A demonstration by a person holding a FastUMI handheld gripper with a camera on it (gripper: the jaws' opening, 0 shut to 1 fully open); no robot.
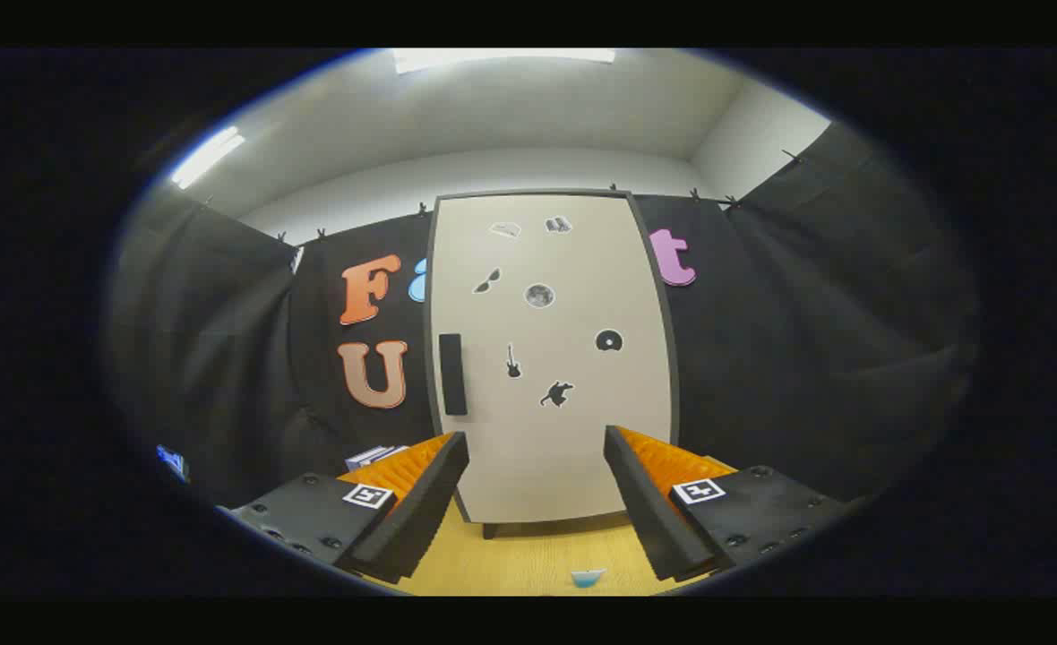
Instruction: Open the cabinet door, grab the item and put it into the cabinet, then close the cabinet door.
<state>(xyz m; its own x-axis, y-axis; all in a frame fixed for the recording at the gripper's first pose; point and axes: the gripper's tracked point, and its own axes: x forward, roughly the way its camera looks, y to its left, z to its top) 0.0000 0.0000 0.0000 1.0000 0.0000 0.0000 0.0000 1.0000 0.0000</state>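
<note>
A tall pale cabinet (551,358) stands upright on the wooden table, straight ahead of the fingers. Its door is shut, dotted with small dark stickers, and carries a black vertical handle (452,374) near its left edge. My gripper (536,441) is open, its two fingers spread wide with nothing between them, a short way in front of the lower part of the door. A small blue and white item (588,578) lies on the table below and between the fingers, close to me.
The yellow wooden table (537,555) runs from under the fingers to the cabinet's dark feet. Black cloth walls close in behind and on both sides. A small stack of book-like things (374,455) lies left of the cabinet, behind the left finger.
</note>
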